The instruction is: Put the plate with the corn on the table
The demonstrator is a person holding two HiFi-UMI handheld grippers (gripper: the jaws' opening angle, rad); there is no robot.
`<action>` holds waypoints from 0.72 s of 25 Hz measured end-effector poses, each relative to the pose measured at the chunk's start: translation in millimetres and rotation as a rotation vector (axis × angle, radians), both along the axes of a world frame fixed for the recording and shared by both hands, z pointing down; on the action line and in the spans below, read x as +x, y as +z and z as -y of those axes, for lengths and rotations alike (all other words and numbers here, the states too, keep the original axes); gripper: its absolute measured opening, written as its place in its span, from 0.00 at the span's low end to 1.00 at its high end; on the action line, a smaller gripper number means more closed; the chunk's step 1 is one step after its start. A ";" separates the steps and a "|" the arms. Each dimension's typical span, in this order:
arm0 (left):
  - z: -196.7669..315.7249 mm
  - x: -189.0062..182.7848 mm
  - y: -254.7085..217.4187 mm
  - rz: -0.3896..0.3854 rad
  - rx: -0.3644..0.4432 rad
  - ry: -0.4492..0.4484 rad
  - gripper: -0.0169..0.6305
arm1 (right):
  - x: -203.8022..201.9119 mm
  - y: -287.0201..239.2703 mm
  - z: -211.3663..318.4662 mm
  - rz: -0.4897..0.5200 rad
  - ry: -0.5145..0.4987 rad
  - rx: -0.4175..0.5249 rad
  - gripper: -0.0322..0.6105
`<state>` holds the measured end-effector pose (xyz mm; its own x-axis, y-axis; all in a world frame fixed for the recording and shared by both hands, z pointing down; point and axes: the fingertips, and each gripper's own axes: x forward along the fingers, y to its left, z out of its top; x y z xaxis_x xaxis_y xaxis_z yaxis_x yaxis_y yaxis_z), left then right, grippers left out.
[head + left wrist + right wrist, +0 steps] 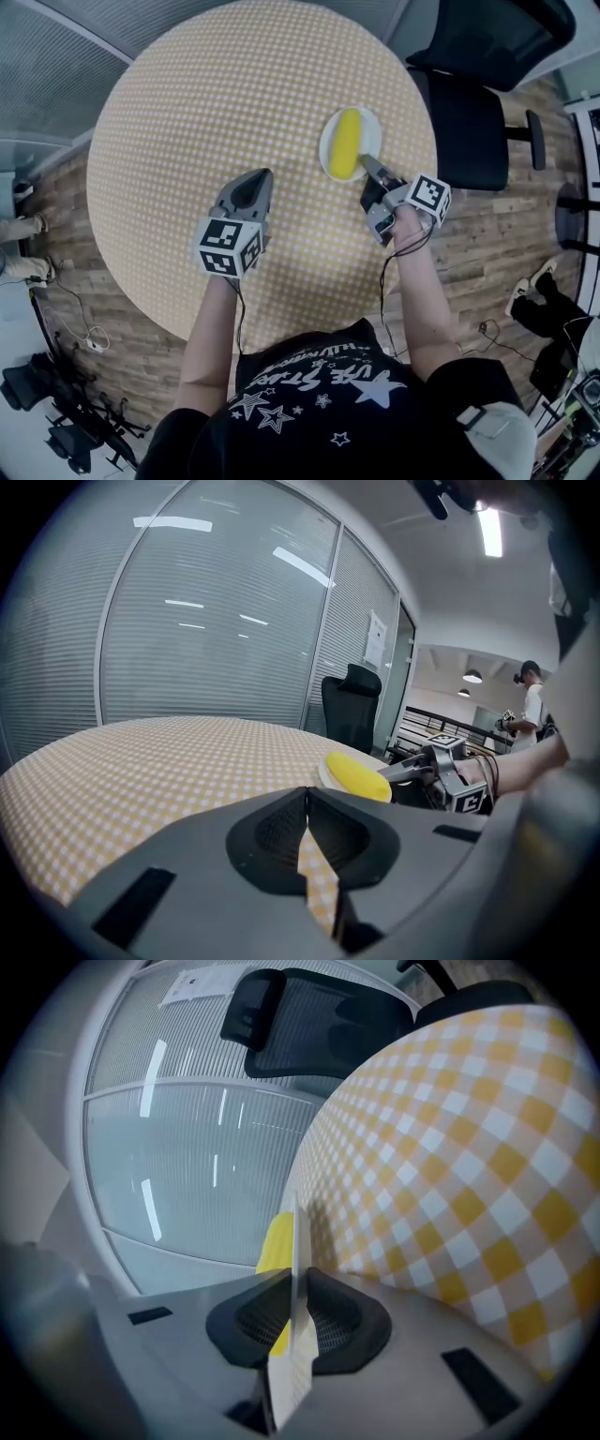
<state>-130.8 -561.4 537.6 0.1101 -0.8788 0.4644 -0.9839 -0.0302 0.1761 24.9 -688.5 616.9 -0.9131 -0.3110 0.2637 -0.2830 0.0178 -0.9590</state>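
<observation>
Yellow-and-white checked cloth covers the one round table (187, 141). One round white plate (371, 123) is near its right edge, carrying one yellow corn cob (345, 142) whose long axis runs from the near edge to the far edge. Of two grippers, the right gripper (368, 165) pinches the plate's near rim; the left gripper (258, 177) has its jaws closed on nothing, mid-table.

We're in an office here. Glass partition walls (216, 621) with blinds, a black swivel chair (469, 131). Strip light (487, 522) overhead, wood-plank floor (506, 225).
</observation>
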 end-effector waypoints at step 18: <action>-6.3 4.1 -1.2 -0.020 0.001 -0.009 0.04 | -5.4 8.6 7.2 -0.196 0.039 0.006 0.13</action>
<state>-126.7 -555.1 536.4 0.1112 -0.8801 0.4615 -0.9804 -0.0213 0.1957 19.5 -695.6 625.6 -0.8317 -0.3469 0.4336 -0.4651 0.0088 -0.8852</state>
